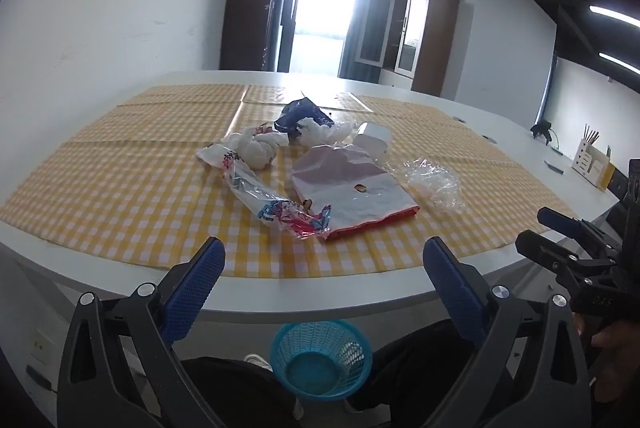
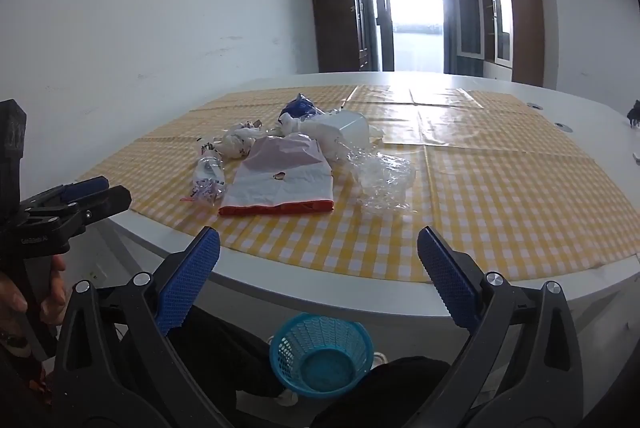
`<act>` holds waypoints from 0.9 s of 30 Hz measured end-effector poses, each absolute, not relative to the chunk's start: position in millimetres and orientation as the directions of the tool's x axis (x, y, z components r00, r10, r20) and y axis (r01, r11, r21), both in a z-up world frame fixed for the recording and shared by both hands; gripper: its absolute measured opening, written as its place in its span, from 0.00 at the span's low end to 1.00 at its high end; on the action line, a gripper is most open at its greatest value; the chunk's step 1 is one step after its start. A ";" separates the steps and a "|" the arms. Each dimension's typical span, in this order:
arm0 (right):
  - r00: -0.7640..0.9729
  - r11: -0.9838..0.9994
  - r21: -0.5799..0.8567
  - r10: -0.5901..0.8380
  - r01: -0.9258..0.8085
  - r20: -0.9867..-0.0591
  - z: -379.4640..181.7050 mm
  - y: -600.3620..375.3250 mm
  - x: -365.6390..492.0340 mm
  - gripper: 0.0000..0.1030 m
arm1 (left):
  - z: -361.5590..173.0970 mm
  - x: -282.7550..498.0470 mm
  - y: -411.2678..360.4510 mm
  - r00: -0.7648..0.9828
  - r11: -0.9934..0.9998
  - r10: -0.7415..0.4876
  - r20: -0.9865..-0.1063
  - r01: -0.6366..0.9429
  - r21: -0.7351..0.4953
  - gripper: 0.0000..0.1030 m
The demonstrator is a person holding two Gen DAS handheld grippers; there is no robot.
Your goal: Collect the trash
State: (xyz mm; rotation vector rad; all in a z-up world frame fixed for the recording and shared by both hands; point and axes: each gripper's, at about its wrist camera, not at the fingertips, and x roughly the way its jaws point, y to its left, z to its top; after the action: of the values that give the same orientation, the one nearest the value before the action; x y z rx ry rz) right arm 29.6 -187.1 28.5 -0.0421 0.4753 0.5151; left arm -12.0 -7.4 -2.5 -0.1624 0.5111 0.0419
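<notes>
Trash lies in a cluster on the yellow checked cloth: a flat red-and-white bag (image 1: 352,187) (image 2: 280,183), a printed clear wrapper (image 1: 264,195) (image 2: 208,175), a knotted white bag (image 1: 256,147) (image 2: 240,141), a dark blue bag (image 1: 300,113) (image 2: 298,107), a white cup (image 1: 374,139) (image 2: 352,129) and crumpled clear plastic (image 1: 434,183) (image 2: 384,179). A turquoise mesh basket (image 1: 320,358) (image 2: 320,354) stands on the floor below the table edge. My left gripper (image 1: 324,264) and right gripper (image 2: 318,256) hover short of the table, both open and empty.
The white table (image 1: 320,292) (image 2: 320,292) has a rounded near edge. A white holder with pencils (image 1: 592,163) stands at its right. Dark trouser legs (image 1: 240,380) flank the basket. Each gripper shows at the side of the other's view, held by a hand (image 2: 24,292).
</notes>
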 end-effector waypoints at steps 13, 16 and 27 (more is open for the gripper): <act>0.762 0.871 0.056 0.456 -0.488 -0.459 22.6 -179.8 26.1 0.92 | -4.1 -9.2 -15.4 0.865 0.992 0.008 -0.502 -0.071 -0.106 0.94; 0.767 0.875 0.044 0.446 -0.482 -0.460 21.7 -179.5 26.2 0.92 | -4.3 -7.8 -9.9 0.866 0.987 0.012 -0.500 -0.090 -0.133 0.94; 0.759 0.872 0.056 0.454 -0.487 -0.467 18.1 -180.0 29.1 0.92 | -8.8 -4.7 5.6 0.859 0.975 0.010 -0.512 -0.123 -0.187 0.94</act>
State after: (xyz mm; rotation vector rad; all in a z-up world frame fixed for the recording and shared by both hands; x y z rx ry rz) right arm 29.1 -180.0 18.1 -0.0698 0.4898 0.5128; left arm -4.7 5.6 -8.8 -0.2175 0.5338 0.0704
